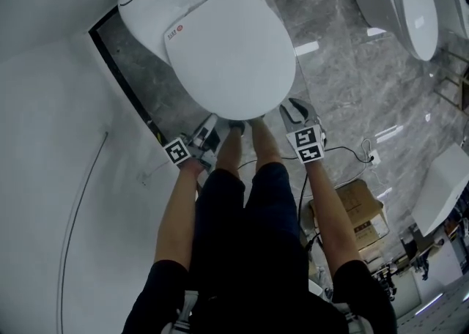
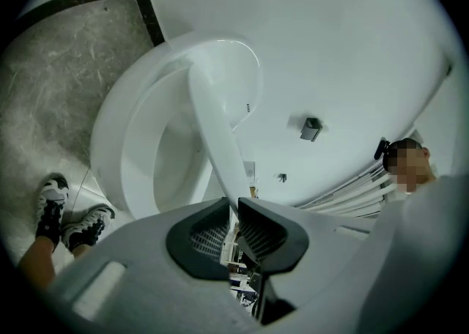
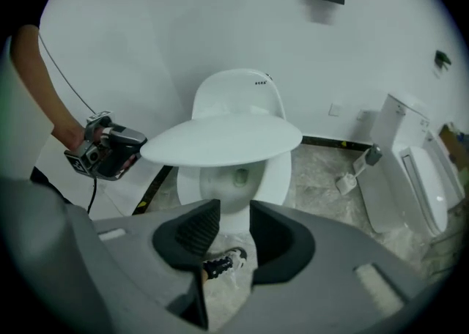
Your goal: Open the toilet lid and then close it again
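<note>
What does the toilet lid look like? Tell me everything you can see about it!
The toilet lid is white, smooth and shiny, like plastic, with a rounded oval shape. It is lifted partway, tilted above the open bowl and fixed at its back end. A small red mark sits near that back end. The left gripper pinches its thin rim at one side, and nothing else touches it.

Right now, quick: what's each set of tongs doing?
Left tongs: closed on the edge of the toilet lid, which is partly raised.
Right tongs: open, holding nothing.
</note>
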Tool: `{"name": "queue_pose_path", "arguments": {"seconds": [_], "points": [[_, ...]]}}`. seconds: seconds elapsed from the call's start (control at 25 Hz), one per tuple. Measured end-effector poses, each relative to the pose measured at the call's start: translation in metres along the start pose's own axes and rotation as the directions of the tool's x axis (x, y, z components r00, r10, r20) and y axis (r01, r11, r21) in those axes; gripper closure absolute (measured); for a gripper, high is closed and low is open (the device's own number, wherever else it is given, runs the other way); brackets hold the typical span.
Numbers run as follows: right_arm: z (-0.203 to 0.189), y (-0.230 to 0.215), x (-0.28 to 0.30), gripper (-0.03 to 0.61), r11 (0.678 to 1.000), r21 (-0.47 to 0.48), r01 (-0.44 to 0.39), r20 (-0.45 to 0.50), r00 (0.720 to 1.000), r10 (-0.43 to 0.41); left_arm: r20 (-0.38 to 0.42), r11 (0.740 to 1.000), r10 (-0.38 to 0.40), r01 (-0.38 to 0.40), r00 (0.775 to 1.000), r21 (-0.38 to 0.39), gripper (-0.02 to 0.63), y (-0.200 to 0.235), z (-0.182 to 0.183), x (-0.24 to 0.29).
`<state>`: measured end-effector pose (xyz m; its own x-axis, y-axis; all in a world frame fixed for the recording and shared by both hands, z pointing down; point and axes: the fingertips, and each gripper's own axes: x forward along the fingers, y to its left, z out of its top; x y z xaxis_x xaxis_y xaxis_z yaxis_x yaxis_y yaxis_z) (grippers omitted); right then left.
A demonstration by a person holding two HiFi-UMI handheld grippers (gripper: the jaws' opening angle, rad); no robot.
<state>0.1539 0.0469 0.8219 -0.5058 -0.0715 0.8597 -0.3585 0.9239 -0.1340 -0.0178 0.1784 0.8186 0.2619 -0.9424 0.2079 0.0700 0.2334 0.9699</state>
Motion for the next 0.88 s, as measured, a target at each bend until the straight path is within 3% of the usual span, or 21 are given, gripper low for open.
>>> {"name": "queue_pose_path", "arguments": {"seconds": [0.32, 0.48, 0.6, 0.76, 0.88], "points": [[0.059, -0.008, -0.025, 0.411, 0.983, -0.151, 0.106, 0.032, 0.994, -0.103, -0.010, 0.999, -0.020, 0.021, 1.000, 0.026, 0.572, -0.040, 0.013, -0.002], [0.082, -0.008, -0.035, 0.405, 0.951, -0.251, 0.179, 0.071, 0.984, -0.166, -0.028, 0.999, -0.013, 0.014, 1.000, 0.032, 0.572, -0.054, 0.014, 0.000], [0.095, -0.006, -0.042, 0.395, 0.936, -0.275, 0.219, 0.096, 0.975, -0.200, -0.030, 0.999, -0.006, 0.007, 1.000, 0.031, 0.572, -0.060, 0.019, -0.003], [0.110, -0.003, -0.054, 0.370, 0.913, -0.321, 0.252, 0.126, 0.967, -0.223, -0.016, 0.999, 0.015, -0.014, 1.000, 0.032, 0.572, -0.067, 0.022, -0.004], [0.119, 0.001, -0.058, 0.370, 0.904, -0.360, 0.231, 0.134, 0.972, -0.195, 0.004, 0.999, 0.015, -0.015, 1.000, 0.048, 0.572, -0.076, 0.026, -0.004]]}}
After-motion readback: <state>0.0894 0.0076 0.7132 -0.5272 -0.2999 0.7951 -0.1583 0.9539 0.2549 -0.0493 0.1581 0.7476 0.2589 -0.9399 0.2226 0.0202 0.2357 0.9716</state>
